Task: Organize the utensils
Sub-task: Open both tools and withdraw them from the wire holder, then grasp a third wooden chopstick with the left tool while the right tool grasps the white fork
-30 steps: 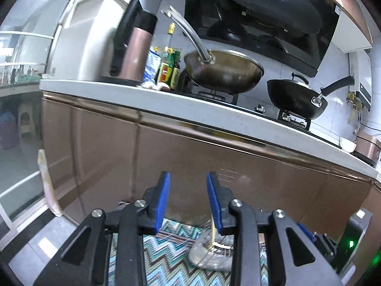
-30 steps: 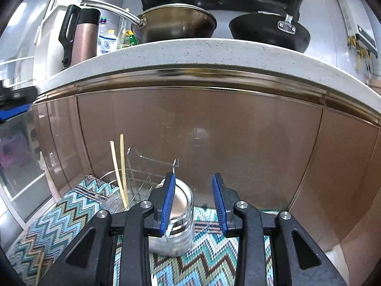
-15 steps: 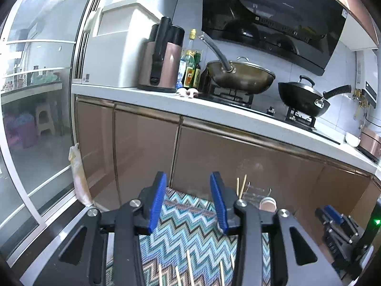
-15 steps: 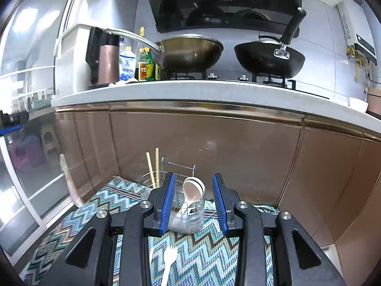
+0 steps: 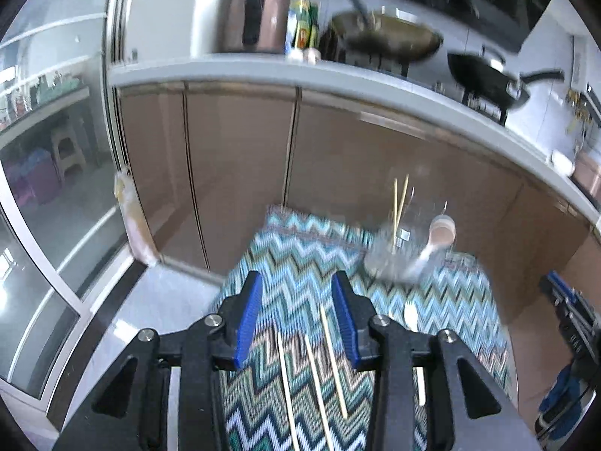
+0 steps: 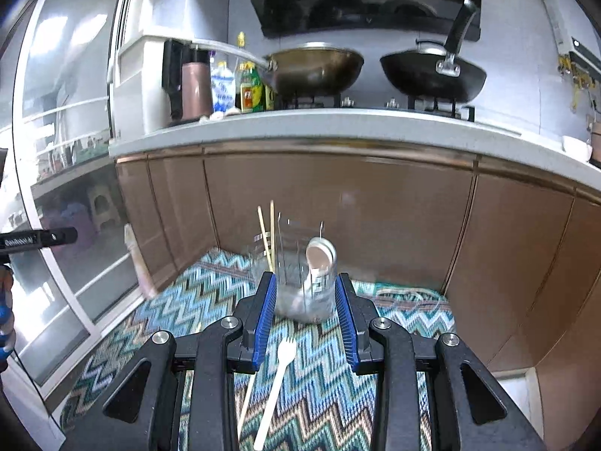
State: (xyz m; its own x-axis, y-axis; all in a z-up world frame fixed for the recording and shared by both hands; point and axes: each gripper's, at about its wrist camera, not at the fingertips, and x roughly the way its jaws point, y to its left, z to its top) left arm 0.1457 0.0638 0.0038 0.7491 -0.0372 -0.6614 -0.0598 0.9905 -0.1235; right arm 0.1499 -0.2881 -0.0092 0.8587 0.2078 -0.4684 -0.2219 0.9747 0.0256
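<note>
A metal utensil holder [image 6: 304,293] stands on the zigzag mat [image 6: 188,300] by the cabinets, with two chopsticks [image 6: 267,236] and a spoon [image 6: 319,259] in it. It also shows in the left wrist view [image 5: 394,259]. Three loose chopsticks [image 5: 315,372] lie on the mat below my open, empty left gripper [image 5: 296,319]. A white fork [image 6: 276,379] lies on the mat below my open, empty right gripper [image 6: 306,323]; it also shows in the left wrist view [image 5: 411,317]. One more chopstick [image 6: 246,402] lies left of the fork.
Brown cabinet doors [image 6: 338,218] rise behind the mat under a white counter [image 6: 338,127] with two woks, bottles and a kettle. A glass sliding door [image 5: 45,225] stands at the left. The other gripper [image 5: 571,323] shows at the right edge of the left wrist view.
Both grippers have pulled back and up from the cabinets. The left view now looks down on the mat and the loose chopsticks; the fork has come into fuller view under the right gripper.
</note>
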